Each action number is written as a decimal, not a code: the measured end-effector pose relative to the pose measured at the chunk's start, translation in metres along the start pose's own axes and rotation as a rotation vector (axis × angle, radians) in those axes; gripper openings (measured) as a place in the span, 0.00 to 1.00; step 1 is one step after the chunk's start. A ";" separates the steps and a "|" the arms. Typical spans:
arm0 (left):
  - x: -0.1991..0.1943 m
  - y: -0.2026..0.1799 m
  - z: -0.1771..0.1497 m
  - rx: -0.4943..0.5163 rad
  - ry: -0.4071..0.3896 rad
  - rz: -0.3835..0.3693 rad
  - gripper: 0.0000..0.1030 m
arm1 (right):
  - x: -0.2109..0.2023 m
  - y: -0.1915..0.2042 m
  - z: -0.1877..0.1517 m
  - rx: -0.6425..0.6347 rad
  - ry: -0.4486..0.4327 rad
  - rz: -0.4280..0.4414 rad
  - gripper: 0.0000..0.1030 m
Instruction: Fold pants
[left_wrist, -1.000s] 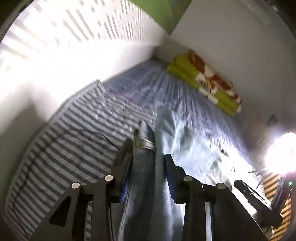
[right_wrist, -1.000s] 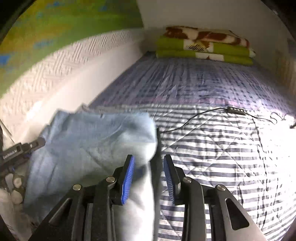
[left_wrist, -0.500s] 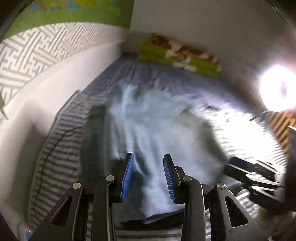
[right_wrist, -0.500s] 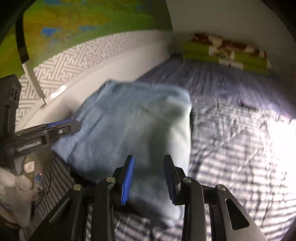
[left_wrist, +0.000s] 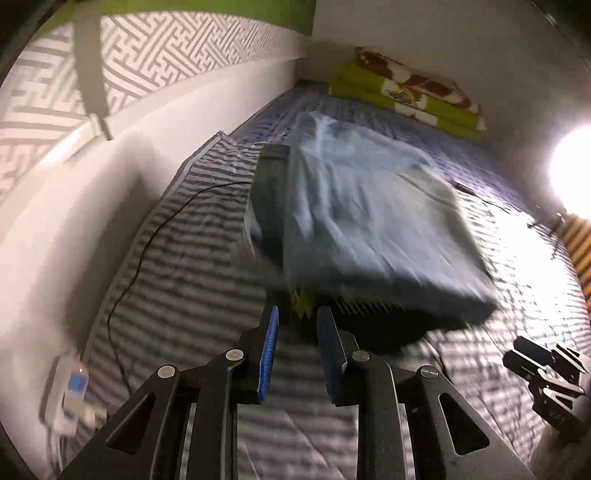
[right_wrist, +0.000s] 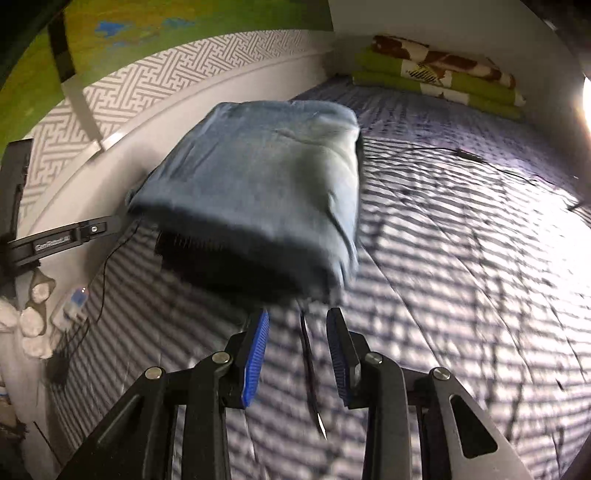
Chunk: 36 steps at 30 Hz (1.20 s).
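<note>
While the folded jeans (left_wrist: 373, 221) lie as a squat blue bundle on the striped bed (left_wrist: 177, 295), both tools sit just short of its near edge with nothing in them. The left hand-held gripper (left_wrist: 295, 336), whose jaws have just been narrowing on air, faces the bundle's near-left corner; the right hand-held gripper (right_wrist: 297, 332) stands part-open and empty below the near-right corner (right_wrist: 332, 284). Neither looks nearer, and the bundle runs away from both towards the wall.
</note>
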<state>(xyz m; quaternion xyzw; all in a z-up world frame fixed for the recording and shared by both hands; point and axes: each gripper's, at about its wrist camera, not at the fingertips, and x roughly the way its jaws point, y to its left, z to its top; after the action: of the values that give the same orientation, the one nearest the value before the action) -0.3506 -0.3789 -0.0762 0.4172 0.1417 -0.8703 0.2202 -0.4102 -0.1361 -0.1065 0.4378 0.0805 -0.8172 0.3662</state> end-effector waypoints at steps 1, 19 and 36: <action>-0.012 -0.006 -0.007 0.006 -0.008 0.000 0.24 | -0.015 -0.001 -0.009 -0.001 -0.006 0.002 0.29; -0.293 -0.125 -0.181 0.075 -0.224 -0.093 0.77 | -0.246 0.032 -0.139 -0.091 -0.183 0.004 0.39; -0.387 -0.179 -0.293 0.114 -0.284 -0.054 0.96 | -0.352 0.036 -0.239 -0.100 -0.283 -0.079 0.75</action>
<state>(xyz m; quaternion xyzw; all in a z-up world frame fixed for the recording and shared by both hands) -0.0307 0.0046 0.0612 0.2978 0.0707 -0.9327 0.1907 -0.1065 0.1317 0.0285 0.2959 0.0861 -0.8795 0.3627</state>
